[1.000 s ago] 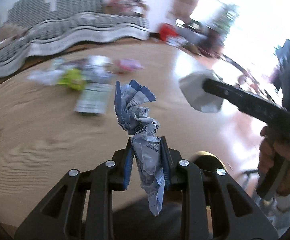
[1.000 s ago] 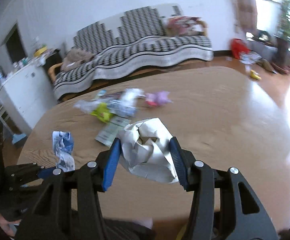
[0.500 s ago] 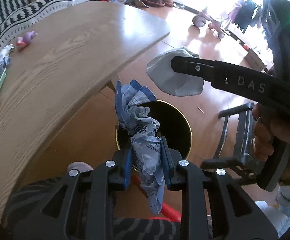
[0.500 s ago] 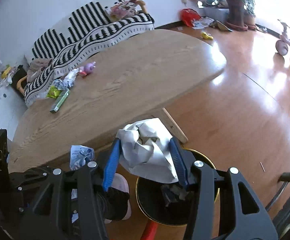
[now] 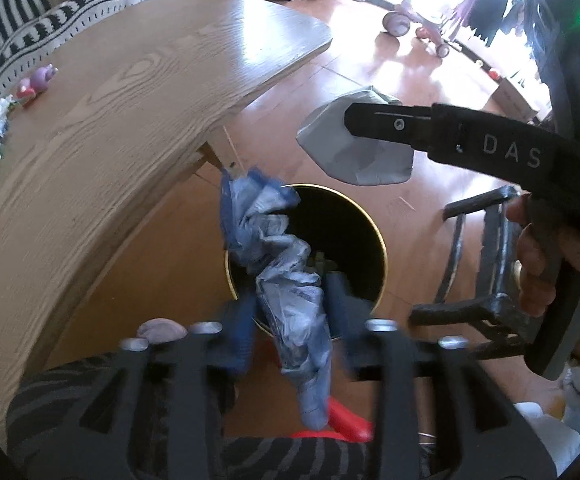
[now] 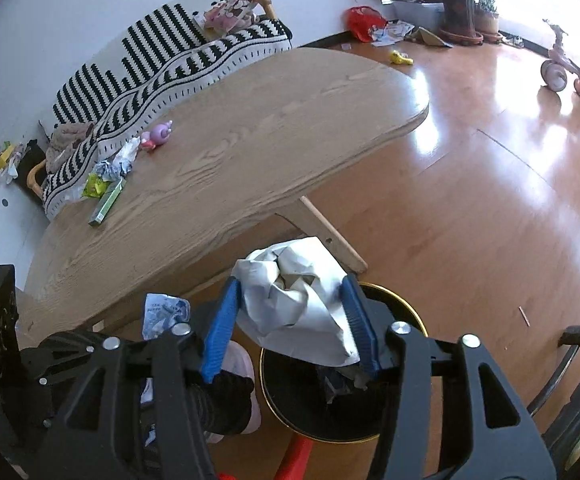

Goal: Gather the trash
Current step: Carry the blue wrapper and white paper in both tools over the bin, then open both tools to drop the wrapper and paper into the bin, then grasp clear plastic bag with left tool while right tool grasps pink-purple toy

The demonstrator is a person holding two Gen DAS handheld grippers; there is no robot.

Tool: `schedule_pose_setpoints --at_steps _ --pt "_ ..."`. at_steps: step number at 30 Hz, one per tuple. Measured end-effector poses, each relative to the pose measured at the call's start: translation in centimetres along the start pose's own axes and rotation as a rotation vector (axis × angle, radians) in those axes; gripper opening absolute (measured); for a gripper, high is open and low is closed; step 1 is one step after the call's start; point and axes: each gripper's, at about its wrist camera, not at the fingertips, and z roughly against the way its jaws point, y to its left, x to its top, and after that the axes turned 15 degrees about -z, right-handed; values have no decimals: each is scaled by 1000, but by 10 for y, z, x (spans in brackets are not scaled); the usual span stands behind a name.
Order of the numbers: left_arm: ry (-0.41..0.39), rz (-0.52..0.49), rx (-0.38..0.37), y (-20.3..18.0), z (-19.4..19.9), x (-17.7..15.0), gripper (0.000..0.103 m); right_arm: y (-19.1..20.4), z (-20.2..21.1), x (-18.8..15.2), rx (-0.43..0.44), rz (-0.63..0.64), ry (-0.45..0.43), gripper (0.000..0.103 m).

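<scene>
Blue wrapper [image 5: 282,280] is crumpled thin film, very light & soft; it hangs between the left gripper [image 5: 290,320] fingers, which look spread, but blur makes it unsure. White paper ball [image 6: 298,300] is springy, pinched at its sides by the right gripper [image 6: 294,320]. Both are above the black bin [image 6: 410,320], beside the table [image 6: 250,140] edge; chair [image 5: 486,264] is near on the right, w/ open floor beyond.

Bin [image 6: 406,320] on floor beside table [image 6: 250,140] — wrappers [image 5: 278,280], perhaps paper [image 6: 298,300], above it.
</scene>
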Motion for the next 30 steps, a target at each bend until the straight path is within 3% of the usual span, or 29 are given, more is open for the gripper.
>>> schedule_pose_setpoints --at_steps 1,2,8,15,22,26,30 --pt "-23 3 17 0 4 0 97 0 3 1 -4 -5 -18 92" --pt "-45 1 30 -1 8 0 97 -1 6 2 -10 -12 -47 97" --pt "-83 41 66 15 26 3 97 -3 17 9 -32 -23 -126 96" --pt "-193 126 190 55 73 0 97 13 17 20 -11 17 -190 96" --pt "-308 315 376 144 146 -36 97 77 6 43 66 94 -221 96" --pt "-302 465 483 207 169 -76 97 120 -19 62 91 140 -228 96" --pt "-264 564 521 263 170 -103 97 167 -60 84 117 188 -200 96"
